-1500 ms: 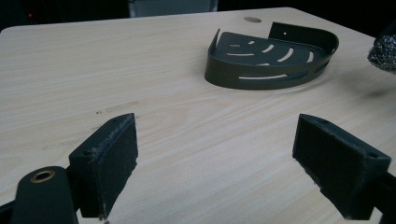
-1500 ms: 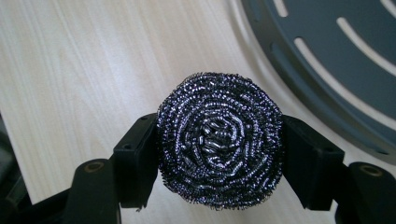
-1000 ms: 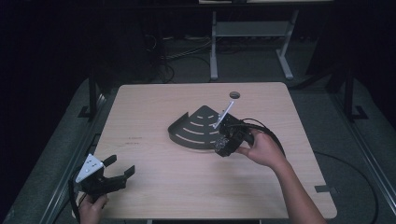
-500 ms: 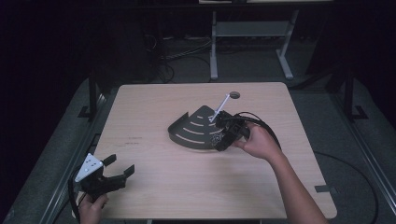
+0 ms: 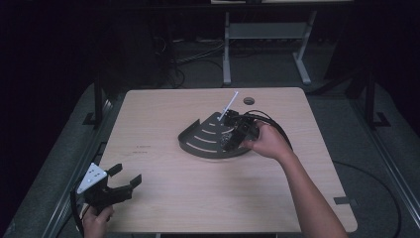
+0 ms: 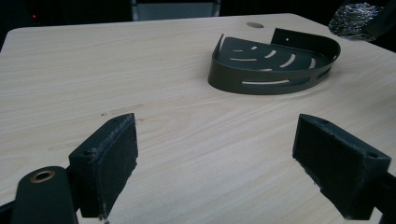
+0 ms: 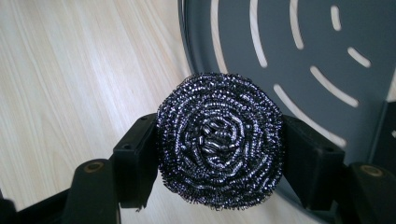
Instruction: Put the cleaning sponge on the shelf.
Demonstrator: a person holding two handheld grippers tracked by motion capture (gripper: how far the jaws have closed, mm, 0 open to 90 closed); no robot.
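A dark, fan-shaped slotted tray (image 5: 202,142) lies in the middle of the wooden table. My right gripper (image 5: 229,143) hangs over the tray's right part, shut on a round steel-wool scrubber (image 7: 219,140). In the right gripper view the scrubber sits squeezed between both pads above the tray's rim (image 7: 187,56). A thin white rod (image 5: 229,105) sticks up just behind that gripper. My left gripper (image 5: 126,179) rests at the table's near left corner, open and with nothing in it. In the left gripper view its pads (image 6: 109,163) stand wide apart, facing the tray (image 6: 266,84) and the scrubber (image 6: 356,19) far off.
A small round hole (image 5: 248,101) marks the tabletop behind the tray. A black cable (image 5: 277,130) loops from the right gripper over the table. Bare wood (image 5: 198,193) spreads between the two grippers. A metal stand (image 5: 267,34) and floor cables lie beyond the far edge.
My right hand has carried the scrubber left and a little farther away, from the tray's right edge to over its slotted floor. The left gripper has stayed put.
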